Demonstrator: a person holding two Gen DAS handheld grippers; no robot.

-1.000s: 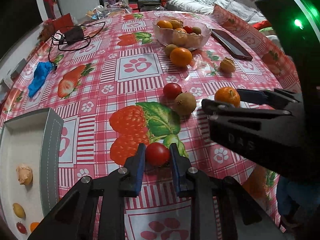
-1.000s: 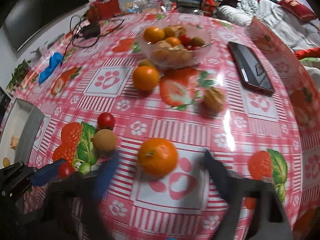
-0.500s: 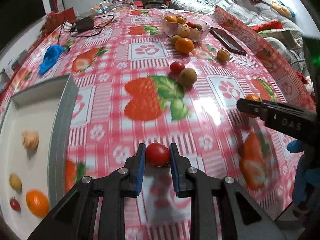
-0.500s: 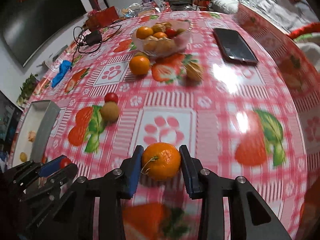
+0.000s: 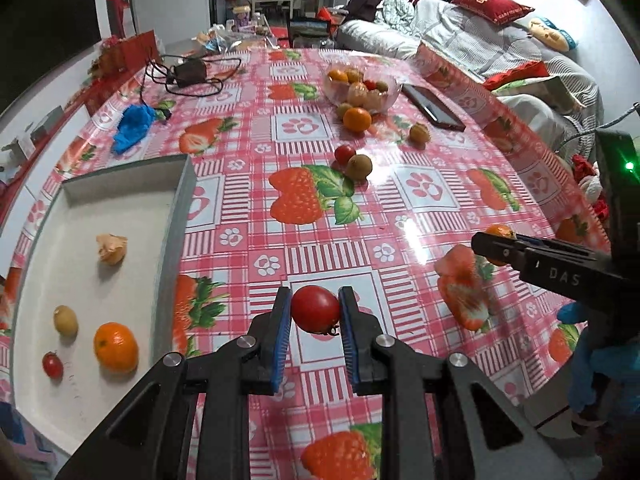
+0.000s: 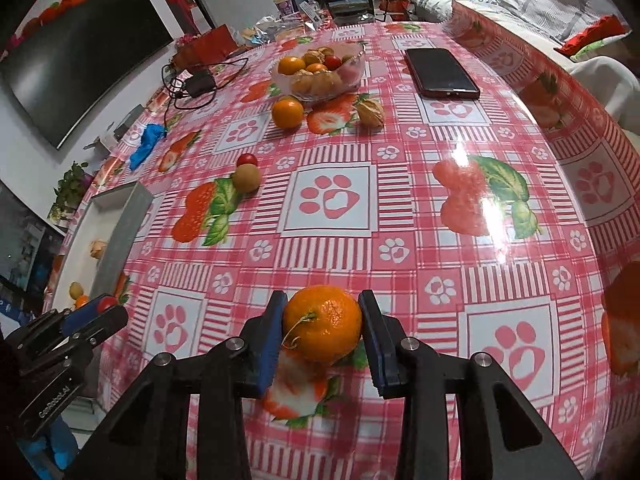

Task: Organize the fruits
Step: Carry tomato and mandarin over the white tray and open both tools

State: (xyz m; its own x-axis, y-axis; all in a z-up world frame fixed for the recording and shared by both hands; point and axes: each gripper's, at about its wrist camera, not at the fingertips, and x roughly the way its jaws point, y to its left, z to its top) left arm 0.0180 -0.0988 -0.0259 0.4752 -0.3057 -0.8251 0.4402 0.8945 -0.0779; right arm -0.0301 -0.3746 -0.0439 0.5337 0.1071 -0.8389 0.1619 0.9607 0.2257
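Your left gripper (image 5: pixel 315 312) is clamped on a small, glossy, round cherry tomato (image 5: pixel 315 309), blue ribbed pads tight on both sides, held clear above the shiny red checked tablecloth (image 5: pixel 384 208). It's pitched steeply down, just right of the grey-walled white tray (image 5: pixel 180 208).

Your right gripper (image 6: pixel 323 330) squeezes a dimpled mandarin (image 6: pixel 322 328) with a thin stem curling off its front; same steep downward tilt, fruit lifted off the cloth. In the left view it juts in from the right edge, blue-gloved hand (image 5: pixel 596 344) behind it.

The tray holds a papery husked fruit (image 5: pixel 112 248), a dull brown oval fruit (image 5: pixel 65 321), a smooth orange (image 5: pixel 116 346) and another tiny tomato (image 5: pixel 53 365), all apart. At the far end, a clear glass bowl (image 6: pixel 318 76) is heaped with mixed fruit; a flat dark phone (image 6: pixel 440 74) lies beside it.
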